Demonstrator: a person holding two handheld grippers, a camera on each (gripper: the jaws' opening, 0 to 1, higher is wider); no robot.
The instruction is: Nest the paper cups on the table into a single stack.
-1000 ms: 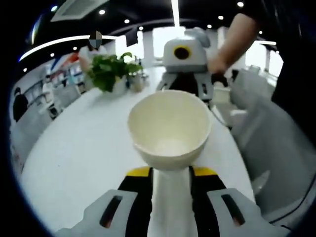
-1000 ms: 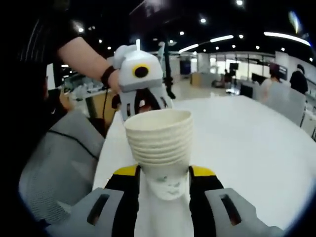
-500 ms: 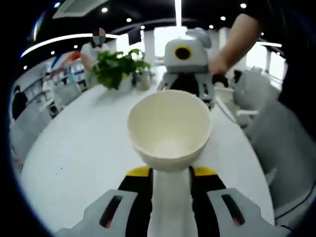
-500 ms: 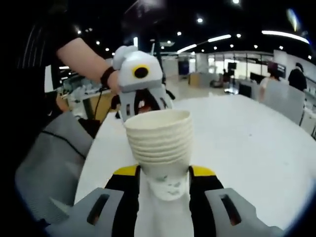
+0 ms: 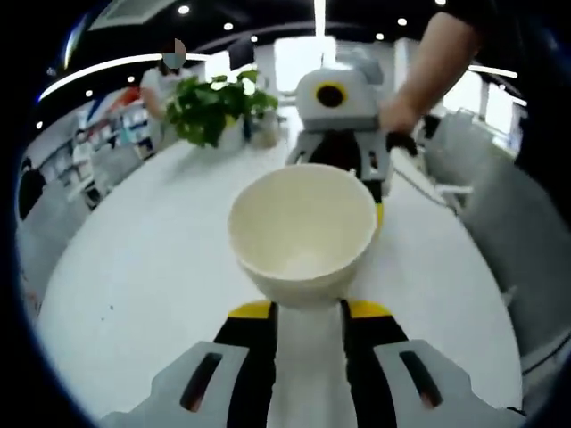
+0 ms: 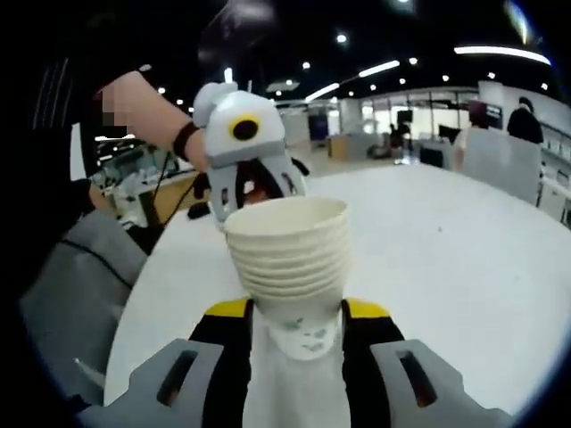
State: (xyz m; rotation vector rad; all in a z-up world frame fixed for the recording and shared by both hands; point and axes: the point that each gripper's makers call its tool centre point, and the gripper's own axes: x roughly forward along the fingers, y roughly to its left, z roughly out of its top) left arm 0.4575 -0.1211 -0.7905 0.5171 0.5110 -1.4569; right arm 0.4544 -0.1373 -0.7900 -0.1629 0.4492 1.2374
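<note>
So in the left gripper view the left gripper (image 5: 308, 312) has its jaws closed on a single cup (image 5: 302, 234), pinching the lower part of it right between the yellow-tipped jaws, with the open mouth sticking out past the tips and facing the camera so you can see straight down into the pale inside. The cup is held up over the white table (image 5: 152, 285), not resting on it. Straight behind it the right gripper (image 5: 343, 156) points back this way, with a hand (image 5: 397, 116) on it. There's a leafy plant (image 5: 214, 107) farther down the table. In the right gripper view the right gripper (image 6: 299, 314) is clamped on the stack (image 6: 287, 254) of nested cups, gripping the bottom cup, the one with a greenish print, between its jaws, while the layered rims fan out above the tips. The stack is also up off the table (image 6: 446, 259), mouth pointing away toward the left gripper (image 6: 250, 183), which sits just beyond its rim, held by a hand (image 6: 147, 111). Can't see the single cup from this side, the stack blocks it. Grey chair (image 6: 76, 285) off to the left.
</note>
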